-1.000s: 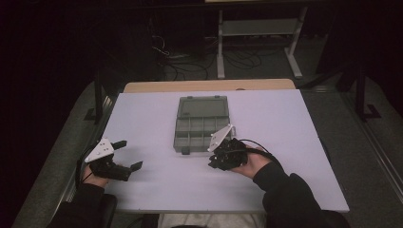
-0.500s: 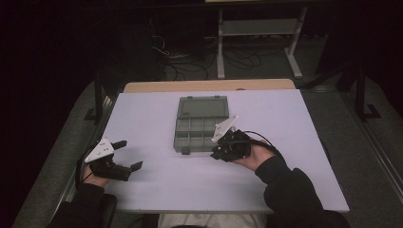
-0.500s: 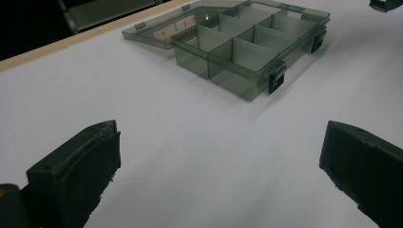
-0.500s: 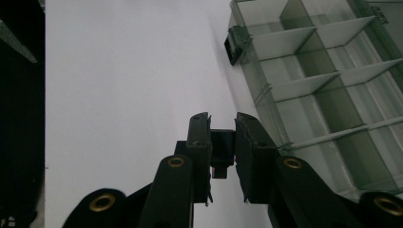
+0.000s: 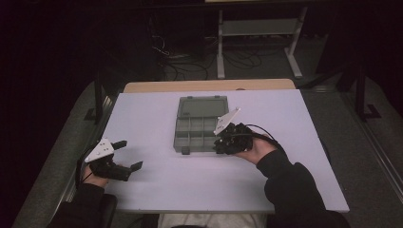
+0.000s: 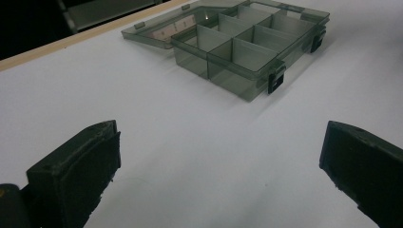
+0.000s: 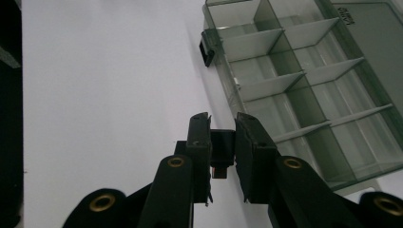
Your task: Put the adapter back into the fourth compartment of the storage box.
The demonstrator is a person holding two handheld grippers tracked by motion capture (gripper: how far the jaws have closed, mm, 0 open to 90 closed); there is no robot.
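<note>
A clear grey compartment box [image 5: 196, 133] lies open in the middle of the white table, its lid [image 5: 203, 106] folded flat behind it. The box [image 6: 247, 45] has two black latches on its front wall. My right gripper [image 5: 220, 144] is at the box's front right corner. In the right gripper view its jaws [image 7: 222, 122] are shut on a small black piece [image 7: 221, 147] beside the box's front wall [image 7: 233, 80]; it looks like a latch. Another latch [image 7: 208, 47] sits farther along. My left gripper [image 5: 129, 154] rests open near the table's left front, nothing between its fingers [image 6: 76, 166].
The white table top [image 5: 285, 114] ends in a wooden strip [image 5: 209, 85] at the far edge. Beyond it, on the dark floor, are cables and a metal stand [image 5: 256, 28]. A person's dark sleeve [image 5: 294, 185] crosses the table's right front.
The right hand and its gripper have moved a little away from the person, along the box's right front corner. The left gripper has stayed put.
</note>
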